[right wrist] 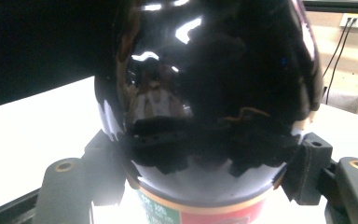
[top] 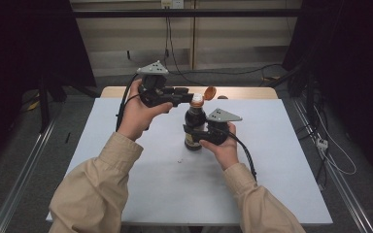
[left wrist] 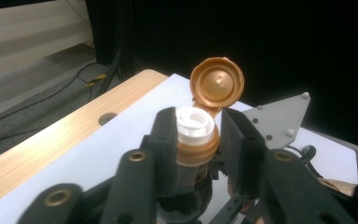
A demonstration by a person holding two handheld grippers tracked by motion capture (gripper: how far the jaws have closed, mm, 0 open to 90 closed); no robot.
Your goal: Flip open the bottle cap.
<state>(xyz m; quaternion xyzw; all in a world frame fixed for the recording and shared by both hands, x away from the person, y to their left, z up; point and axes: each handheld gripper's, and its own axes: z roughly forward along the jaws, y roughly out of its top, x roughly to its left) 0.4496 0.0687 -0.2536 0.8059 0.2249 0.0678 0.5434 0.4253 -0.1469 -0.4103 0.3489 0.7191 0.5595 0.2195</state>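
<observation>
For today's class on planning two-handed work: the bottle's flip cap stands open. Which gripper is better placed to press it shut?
Left. The left gripper sits at the bottle neck, jaws either side, just below the open cap. The right gripper clamps the bottle's body, steadying it.

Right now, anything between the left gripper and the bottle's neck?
Nothing visible. The left gripper has a jaw on either side of the dark sauce bottle's neck, just below the white spout. The orange flip cap is hinged back. The right gripper clamps the bottle's body.
</observation>
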